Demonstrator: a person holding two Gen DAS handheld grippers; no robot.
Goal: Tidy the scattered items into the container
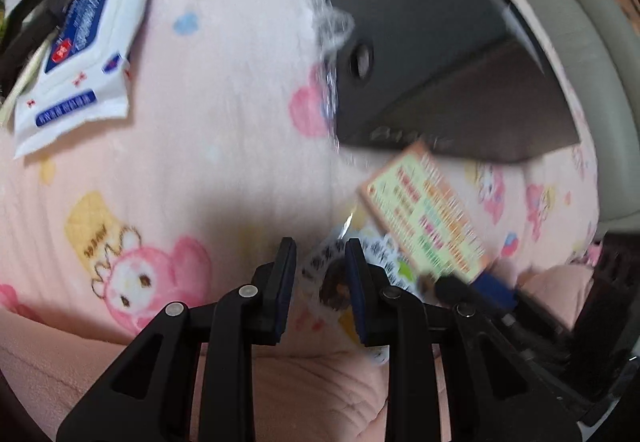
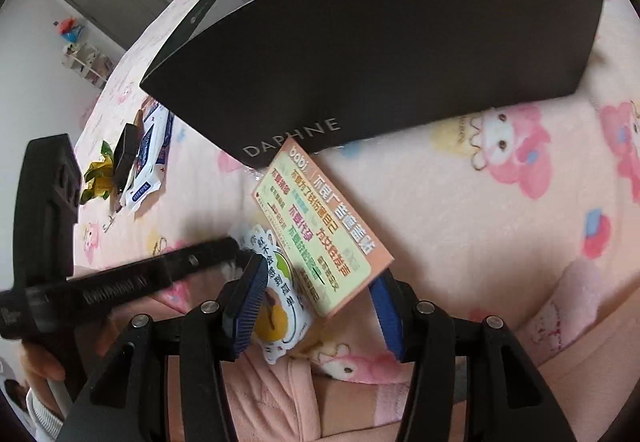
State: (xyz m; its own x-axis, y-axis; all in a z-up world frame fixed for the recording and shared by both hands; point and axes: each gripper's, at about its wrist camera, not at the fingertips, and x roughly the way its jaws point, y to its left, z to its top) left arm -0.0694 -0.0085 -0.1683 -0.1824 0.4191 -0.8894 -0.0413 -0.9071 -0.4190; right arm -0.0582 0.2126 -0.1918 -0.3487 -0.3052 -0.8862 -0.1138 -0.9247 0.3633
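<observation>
Judging by what lies about, I've hardly begun: nothing shows inside the black box (image 2: pixel 372 54), though much of its interior is hidden. My right claw (image 2: pixel 316 306) stands wide around one pink card (image 2: pixel 320 238), whose far end touches the box; I can't tell if it grips. My left claw (image 1: pixel 320 282) gapes empty over one sticker (image 2: pixel 276 306). One wipes pack (image 1: pixel 80 54), one dark small case (image 2: pixel 126 152) and one yellow wrapper (image 2: pixel 98 178) wait well apart on the blanket (image 2: pixel 500 222).

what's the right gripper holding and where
It seems to hold the card by its near end, though the jaws look wide, so a firm grip cannot be told.
</observation>
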